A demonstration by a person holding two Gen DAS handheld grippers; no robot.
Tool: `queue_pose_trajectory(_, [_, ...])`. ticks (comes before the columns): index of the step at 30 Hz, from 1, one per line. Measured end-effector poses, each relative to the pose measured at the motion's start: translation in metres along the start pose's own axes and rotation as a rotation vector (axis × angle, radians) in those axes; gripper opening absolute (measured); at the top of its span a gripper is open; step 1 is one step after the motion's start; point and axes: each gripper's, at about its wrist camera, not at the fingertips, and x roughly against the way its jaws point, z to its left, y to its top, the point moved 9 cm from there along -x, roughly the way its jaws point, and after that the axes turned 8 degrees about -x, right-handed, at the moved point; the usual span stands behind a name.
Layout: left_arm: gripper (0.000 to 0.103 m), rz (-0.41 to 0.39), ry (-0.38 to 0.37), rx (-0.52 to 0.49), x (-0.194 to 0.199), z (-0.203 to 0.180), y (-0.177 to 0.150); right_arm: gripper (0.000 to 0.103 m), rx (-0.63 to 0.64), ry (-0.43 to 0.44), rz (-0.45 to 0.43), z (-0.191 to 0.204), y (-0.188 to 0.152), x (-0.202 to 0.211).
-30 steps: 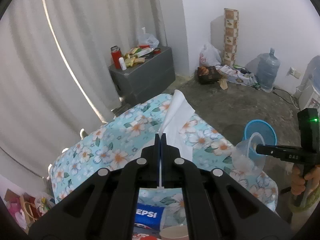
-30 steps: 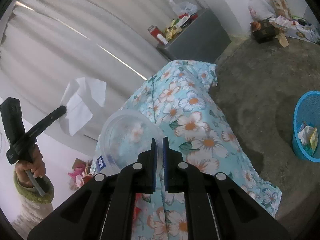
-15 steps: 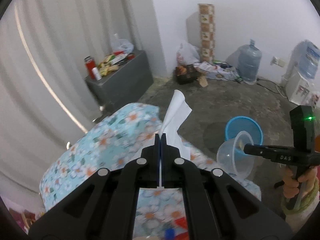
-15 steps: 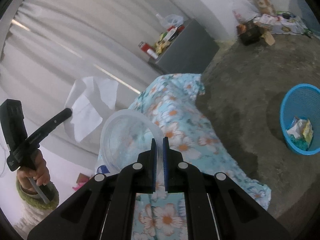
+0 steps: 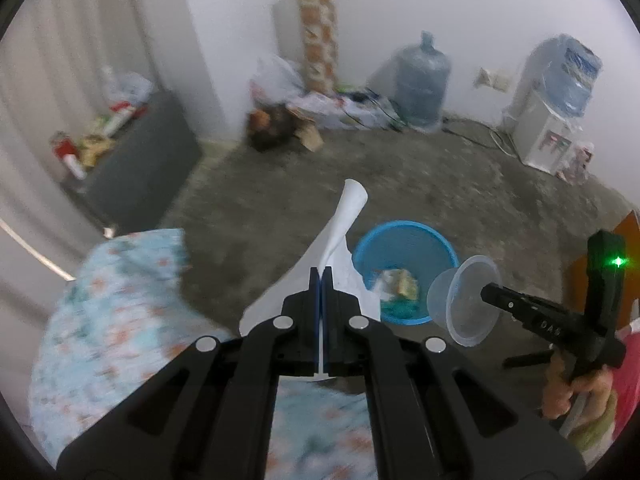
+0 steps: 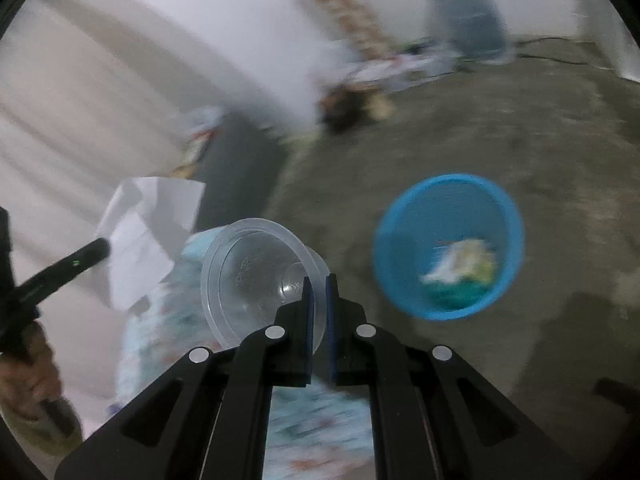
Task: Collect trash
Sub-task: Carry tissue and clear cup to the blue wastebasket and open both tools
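Observation:
My left gripper [image 5: 321,276] is shut on a white paper napkin [image 5: 344,224] that stands up past its tips. My right gripper [image 6: 318,284] is shut on the rim of a clear plastic cup [image 6: 248,268], held tilted on its side. The same cup [image 5: 464,300] shows in the left wrist view on the tip of the right gripper [image 5: 486,292], just right of a blue basket [image 5: 404,240] on the floor. From the right wrist, the blue basket [image 6: 452,192] lies ahead and right, with wrappers inside. The napkin [image 6: 148,232] and left gripper [image 6: 102,246] appear at left.
A flower-print cloth [image 5: 112,320] covers the table edge below both grippers. A dark grey cabinet [image 5: 140,168] with clutter stands by the curtain. Water jugs [image 5: 420,80], a dispenser [image 5: 548,120] and a pile of bags [image 5: 280,92] line the far wall. Bare concrete floor [image 5: 460,184] surrounds the basket.
Both grippers have swung right and down, off the table top toward the blue basket, which now sits close ahead. The napkin and the cup stay gripped.

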Motion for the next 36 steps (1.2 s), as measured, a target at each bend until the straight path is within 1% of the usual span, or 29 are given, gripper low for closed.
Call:
queue_pose_trajectory(2, [0.0,0.034,-0.032,-0.007,-0.032,-0.016,0.007,0.006,-0.034,-0.071,-0.015,-0.03,0.009,-0.01])
queue_pose_trajectory(4, [0.0,0.078,-0.064,-0.01,-0.07,-0.036,0.012,0.006,-0.063,-0.121,-0.011,-0.052,0.014,-0.023])
queue_pose_trajectory(6, [0.0,0.125,-0.093,-0.006,-0.11,-0.054,0.015,0.006,-0.087,-0.148,0.006,-0.07,0.016,-0.038])
queue_pose_trajectory(10, [0.0,0.186,-0.129,0.0,-0.173,-0.076,0.016,0.006,-0.114,-0.218,0.028,-0.099,0.023,-0.071])
queue_pose_trajectory(12, [0.0,0.196,-0.151,0.01,-0.199,-0.085,0.017,0.006,-0.123,-0.258,0.028,-0.113,0.029,-0.089])
queue_pose_trajectory(13, [0.002,0.206,-0.162,0.012,-0.216,-0.092,0.018,0.006,-0.12,-0.268,0.028,-0.12,0.031,-0.098])
queue_pose_trajectory(14, [0.016,0.218,-0.165,0.013,-0.225,-0.096,0.016,0.007,-0.118,-0.278,0.038,-0.129,0.034,-0.111])
queue_pose_trajectory(15, [0.026,0.234,-0.151,0.016,-0.237,-0.098,0.015,0.01,-0.123,-0.295,0.051,-0.135,0.033,-0.12])
queue_pose_trajectory(16, [0.041,0.238,-0.13,0.023,-0.245,-0.099,0.015,0.021,-0.133,-0.319,0.077,-0.145,0.032,-0.132])
queue_pose_trajectory(17, [0.043,0.23,-0.113,0.03,-0.251,-0.098,0.016,0.03,-0.139,-0.334,0.101,-0.154,0.031,-0.142])
queue_pose_trajectory(18, [0.043,0.222,-0.107,0.033,-0.253,-0.098,0.017,0.044,-0.145,-0.35,0.112,-0.161,0.028,-0.147])
queue_pose_trajectory(19, [0.045,0.22,-0.108,0.031,-0.255,-0.1,0.018,0.044,-0.151,-0.371,0.115,-0.167,0.027,-0.15])
queue_pose_trajectory(21, [0.047,0.213,-0.106,0.01,-0.251,-0.103,0.016,0.045,-0.159,-0.374,0.104,-0.173,0.025,-0.145])
queue_pose_trajectory(22, [0.047,0.204,-0.105,-0.005,-0.249,-0.103,0.017,0.05,-0.166,-0.362,0.094,-0.174,0.024,-0.14])
queue_pose_trajectory(24, [0.05,0.185,-0.084,-0.046,-0.24,-0.102,0.02,0.053,-0.179,-0.351,0.073,-0.172,0.024,-0.131])
queue_pose_trajectory(26, [0.051,0.164,-0.068,-0.067,-0.226,-0.1,0.023,0.053,-0.185,-0.332,0.048,-0.167,0.023,-0.117])
queue_pose_trajectory(29, [0.055,0.139,-0.072,-0.073,-0.196,-0.096,0.028,0.055,-0.188,-0.303,0.021,-0.149,0.022,-0.097])
queue_pose_trajectory(30, [0.056,0.127,-0.073,-0.085,-0.18,-0.094,0.029,0.055,-0.179,-0.296,0.012,-0.142,0.021,-0.09])
queue_pose_trajectory(32, [0.061,0.105,-0.061,-0.111,-0.151,-0.087,0.031,0.06,-0.141,-0.274,-0.019,-0.118,0.021,-0.07])
queue_pose_trajectory(33, [0.062,0.086,-0.058,-0.129,-0.127,-0.083,0.03,0.065,-0.122,-0.266,-0.033,-0.106,0.02,-0.063])
queue_pose_trajectory(34, [0.066,0.073,-0.058,-0.139,-0.11,-0.079,0.028,0.066,-0.098,-0.26,-0.046,-0.093,0.019,-0.054])
queue_pose_trajectory(36, [0.071,0.035,-0.044,-0.156,-0.061,-0.066,0.019,0.072,-0.032,-0.238,-0.075,-0.061,0.015,-0.033])
